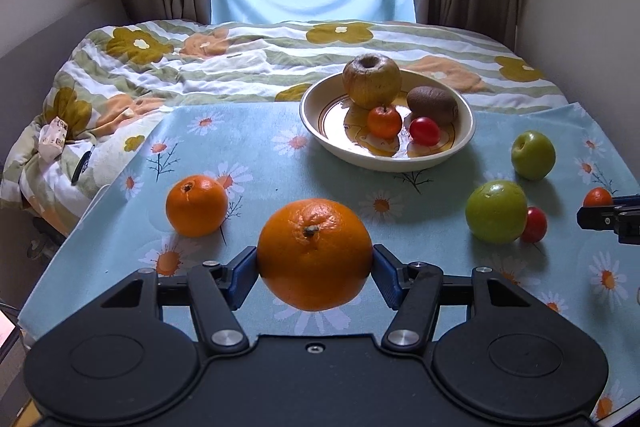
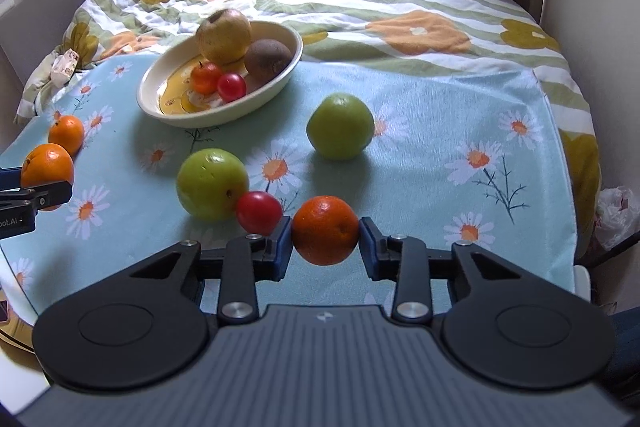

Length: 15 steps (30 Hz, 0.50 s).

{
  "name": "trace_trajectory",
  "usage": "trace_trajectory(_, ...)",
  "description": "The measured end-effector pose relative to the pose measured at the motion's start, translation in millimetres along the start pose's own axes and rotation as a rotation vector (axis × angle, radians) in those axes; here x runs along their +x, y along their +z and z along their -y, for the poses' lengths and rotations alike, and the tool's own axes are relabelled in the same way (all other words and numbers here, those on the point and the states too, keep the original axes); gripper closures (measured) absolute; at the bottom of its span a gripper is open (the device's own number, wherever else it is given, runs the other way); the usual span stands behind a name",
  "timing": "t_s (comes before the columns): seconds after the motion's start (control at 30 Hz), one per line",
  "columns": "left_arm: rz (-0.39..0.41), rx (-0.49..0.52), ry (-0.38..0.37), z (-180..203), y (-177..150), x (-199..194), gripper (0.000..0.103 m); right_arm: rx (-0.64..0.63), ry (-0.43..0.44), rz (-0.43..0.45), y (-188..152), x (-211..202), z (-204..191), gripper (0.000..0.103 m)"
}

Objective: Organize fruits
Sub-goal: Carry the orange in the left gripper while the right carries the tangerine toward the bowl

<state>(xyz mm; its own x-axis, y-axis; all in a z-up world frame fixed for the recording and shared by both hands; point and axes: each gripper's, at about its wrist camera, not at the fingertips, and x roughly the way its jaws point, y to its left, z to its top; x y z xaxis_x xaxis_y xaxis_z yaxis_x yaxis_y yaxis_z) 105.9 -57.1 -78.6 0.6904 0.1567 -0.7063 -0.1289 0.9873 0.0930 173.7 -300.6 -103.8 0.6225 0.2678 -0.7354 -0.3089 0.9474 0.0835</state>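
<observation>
On the left of the daisy-printed pale blue cloth (image 1: 256, 155) lies a small round orange (image 1: 197, 205), loose and apart from the rest. Just right of it the left tool (image 1: 315, 269) has its blue pads closed against the sides of a large round orange (image 1: 315, 253), held just above the cloth. Farther back, right of centre, a cream ceramic bowl with a yellow painted centre (image 1: 466, 131) holds a big yellow-brown apple (image 1: 372, 79), a brown kiwi (image 1: 432, 105), a tiny orange-red fruit (image 1: 384, 121) and a small red tomato (image 1: 424, 131). Further right, a large green apple (image 2: 212, 183) touches another small red tomato (image 2: 259, 212), with a second green apple (image 2: 340, 126) well behind them. At the right, the right tool (image 2: 325, 241) grips a small dark-orange mandarin (image 2: 325, 230) between its pads, just beside that tomato. The cloth lies on a bed with a striped, flowered quilt (image 2: 400, 11).
</observation>
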Motion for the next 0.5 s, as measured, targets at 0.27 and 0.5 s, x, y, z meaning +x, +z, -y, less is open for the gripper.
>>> trace_trajectory(0.27, 0.027, -0.013, -0.002, -1, 16, -36, 0.038, 0.0, 0.026, 0.028, 22, -35, -10, 0.053)
trace_trajectory(0.5, 0.06, -0.005, -0.021, -9, 39, -54, 0.038, -0.014, 0.041, 0.064, 47, -54, -26, 0.053)
